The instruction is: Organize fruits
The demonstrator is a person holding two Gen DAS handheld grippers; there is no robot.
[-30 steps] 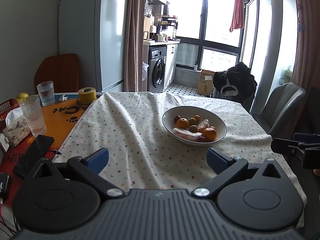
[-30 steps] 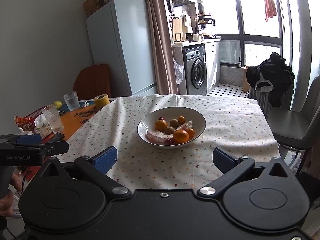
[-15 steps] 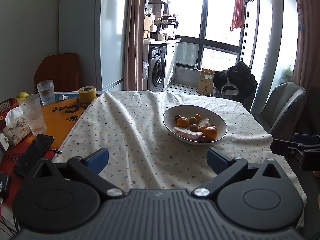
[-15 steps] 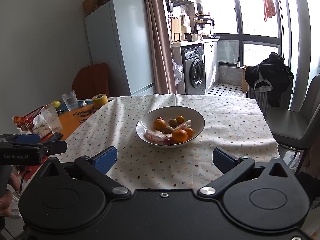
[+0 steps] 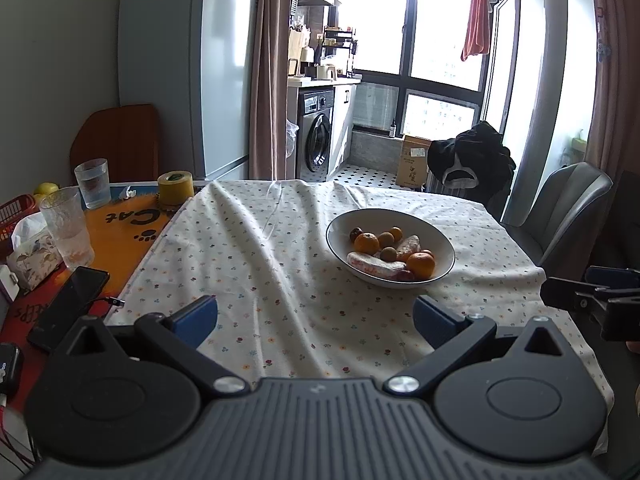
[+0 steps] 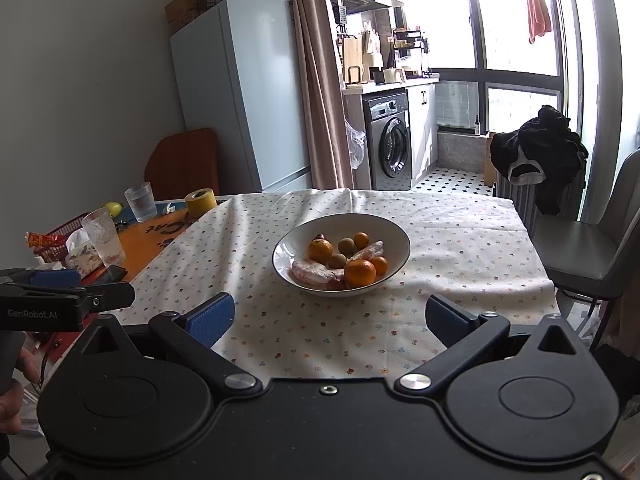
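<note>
1. White, with a thin dark rim, the bowl (image 5: 436, 240) in the left wrist view sits on a flower-dotted cloth (image 5: 260, 264), ahead and to the right of the left gripper (image 5: 316, 316).
2. Its blue-padded jaws stand wide apart, holding nothing, low above the near end of the cloth and well short of the bowl.
3. Fruit fills the bowl: a near orange (image 5: 421, 264), a far orange (image 5: 366, 242), small brown round fruits and pale pink long pieces.
4. Left of the cloth, on the bare orange tabletop, stand two glasses (image 5: 69, 227), a tape roll (image 5: 175, 188) and a phone (image 5: 68, 307).
5. At the right edge, the right gripper (image 5: 592, 296) shows from the side; a grey chair (image 5: 568, 216) stands beyond it.
6. In the right wrist view, the right gripper (image 6: 328, 320) likewise has its jaws spread wide and empty.
7. The bowl (image 6: 394, 236) lies straight ahead of it, near the middle of the cloth, with the cloth bare between.
8. A big orange (image 6: 360, 273) sits at the bowl's near side, touching a pink piece (image 6: 310, 271).
9. The left gripper (image 6: 60, 300) pokes in at the left edge, beside a person's hand (image 6: 16, 396).
10. A fridge (image 6: 240, 92) and a washer (image 6: 390, 144) stand behind the table.
</note>
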